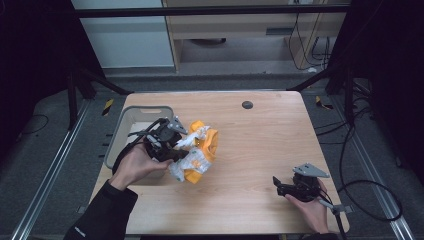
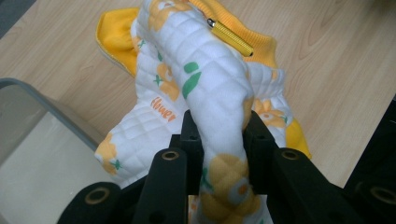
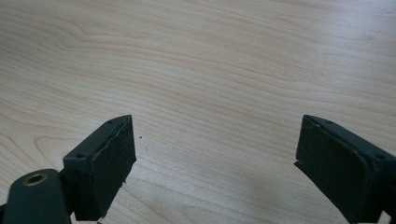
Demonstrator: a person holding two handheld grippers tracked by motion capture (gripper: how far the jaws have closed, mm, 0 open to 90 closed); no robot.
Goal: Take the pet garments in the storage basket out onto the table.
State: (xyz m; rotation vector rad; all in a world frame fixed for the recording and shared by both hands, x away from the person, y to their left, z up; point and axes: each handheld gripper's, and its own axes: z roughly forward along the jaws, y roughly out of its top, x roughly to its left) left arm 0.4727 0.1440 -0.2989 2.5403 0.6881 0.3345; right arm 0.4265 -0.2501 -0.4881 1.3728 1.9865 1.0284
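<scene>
The quilted garment point(image 1: 197, 152) lies bunched on the left half of the wooden table point(image 1: 260, 150), just right of the grey bin point(image 1: 131, 116). Its long axis runs from the near left, by the left gripper point(image 1: 181, 144), toward the far right, where its yellow ribbed edge fans out. In the left gripper view a raised fold of the garment point(image 2: 205, 88) stands up between the two black jaws and leans away from the camera, with a yellow zip pull point(image 2: 230, 37) lying across its top, pointing down to the right.

The left gripper's jaws are pressed together on that fold, the cloth squeezed narrow between the pads. The right gripper point(image 1: 281, 184) rests at the near right of the table, well apart from the garment, and its jaws stand wide apart over bare wood point(image 3: 219, 84) with nothing between them.

The bin sits at the left edge of the table, touching or just beside the garment's near-left end; its rim shows at the left of the left gripper view point(image 2: 42, 100). A small dark disc point(image 1: 247, 104) lies on the far part of the table, well clear of the cloth.

The garment is white, quilted in small squares, printed with orange flowers and green leaves, lined and trimmed in yellow, with a small orange word on one panel.
</scene>
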